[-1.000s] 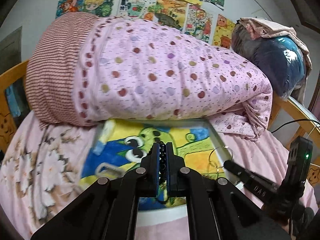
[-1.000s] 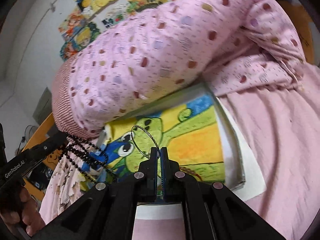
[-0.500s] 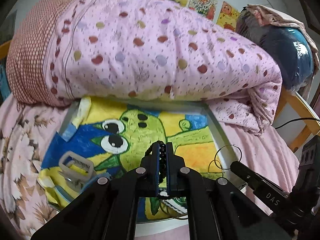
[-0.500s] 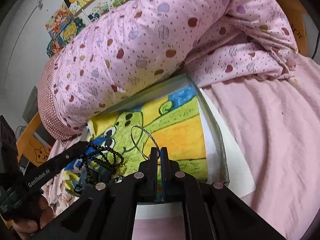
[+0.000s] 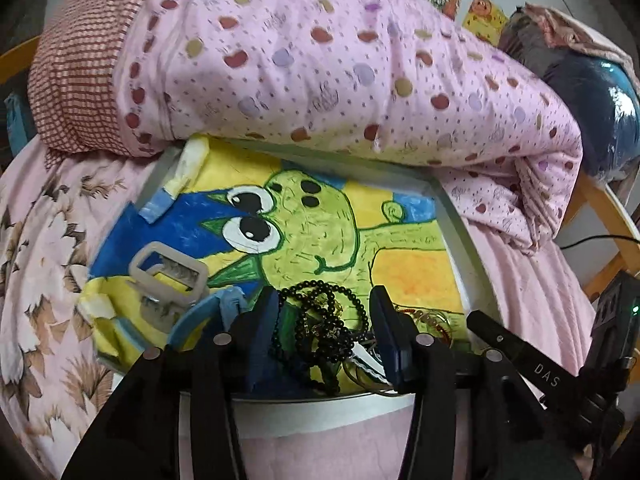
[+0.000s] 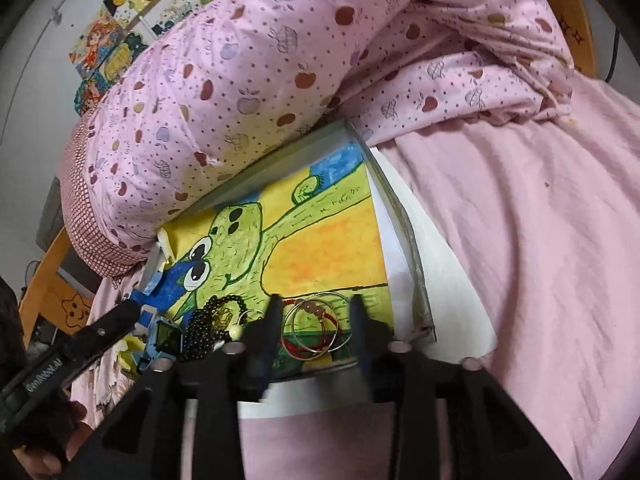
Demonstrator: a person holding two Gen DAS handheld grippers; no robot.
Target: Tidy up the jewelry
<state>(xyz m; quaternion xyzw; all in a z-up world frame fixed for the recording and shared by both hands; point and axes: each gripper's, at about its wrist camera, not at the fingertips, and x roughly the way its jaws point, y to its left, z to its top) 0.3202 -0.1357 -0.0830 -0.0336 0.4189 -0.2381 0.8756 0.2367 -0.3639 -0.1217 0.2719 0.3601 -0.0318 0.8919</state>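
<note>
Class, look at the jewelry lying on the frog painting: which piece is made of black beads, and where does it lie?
The black bead necklace, piled between the open left gripper's fingers. The thin hoop bangles and red cord bracelet lie beside it, by the right gripper.

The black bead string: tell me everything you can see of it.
The black bead string is a long strand of small, glossy, round black beads, heaped in loose overlapping loops with something gold-coloured in the middle. It lies on the frog painting near its front edge, between the fingers of the left gripper, whose jaws have just been opening and no longer press on it. In the right wrist view it sits left of the thin metal hoops.
</note>
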